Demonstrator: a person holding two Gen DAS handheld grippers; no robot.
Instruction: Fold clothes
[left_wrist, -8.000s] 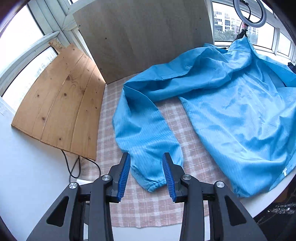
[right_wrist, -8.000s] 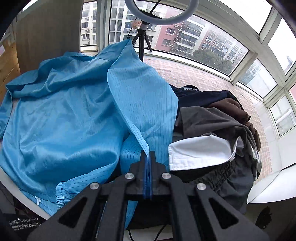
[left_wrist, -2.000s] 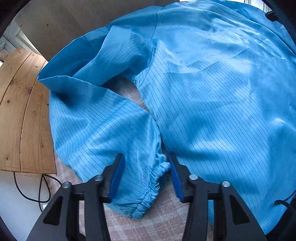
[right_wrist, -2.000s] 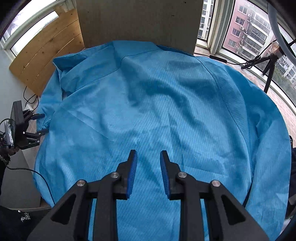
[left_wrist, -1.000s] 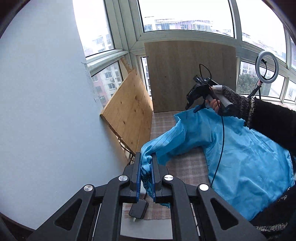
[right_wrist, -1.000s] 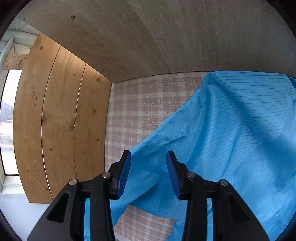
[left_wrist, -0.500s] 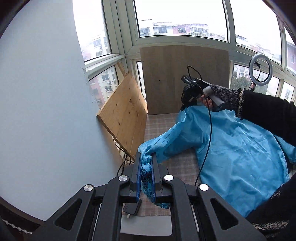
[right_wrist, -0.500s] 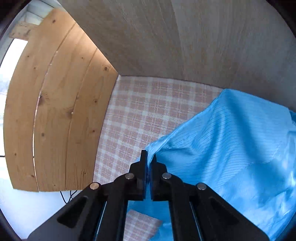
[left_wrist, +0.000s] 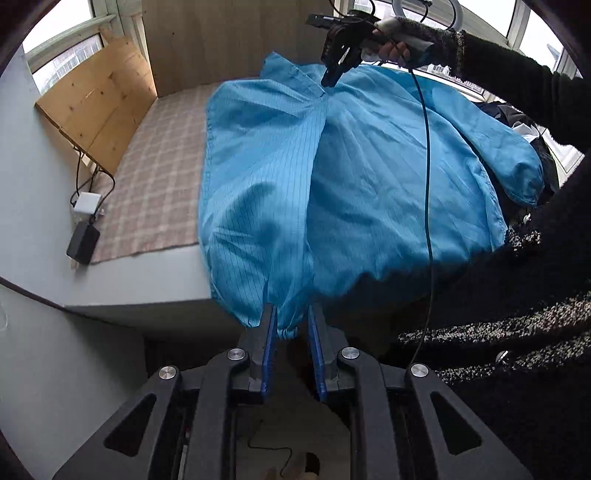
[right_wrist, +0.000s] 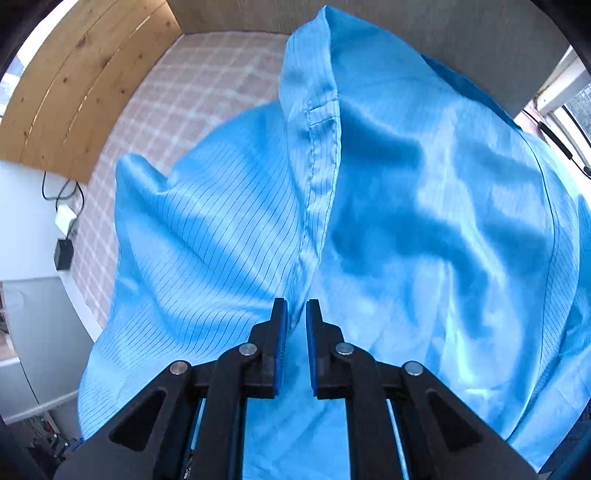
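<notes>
A bright blue pinstriped jacket (left_wrist: 351, 177) lies spread over the checked cloth on the table, its left sleeve folded across the body and hanging over the front edge. My left gripper (left_wrist: 290, 325) is open, with the elastic sleeve cuff (left_wrist: 286, 332) loose between its blue pads below the table edge. My right gripper (left_wrist: 334, 70) hovers at the jacket's shoulder near the collar. In the right wrist view the right gripper (right_wrist: 295, 317) is open a little, just above the jacket (right_wrist: 406, 221), gripping nothing.
A pink checked cloth (left_wrist: 162, 155) covers the table's left part. Wooden boards (left_wrist: 99, 110) lean at the back left. A white adapter (left_wrist: 86, 201) and a black box (left_wrist: 83, 243) sit at the left edge. Dark clothes (left_wrist: 532, 129) are piled at the right.
My left gripper carried the sleeve cuff across the jacket toward the front edge and opened. My right gripper, shut on the shoulder half a second ago, has opened and let go.
</notes>
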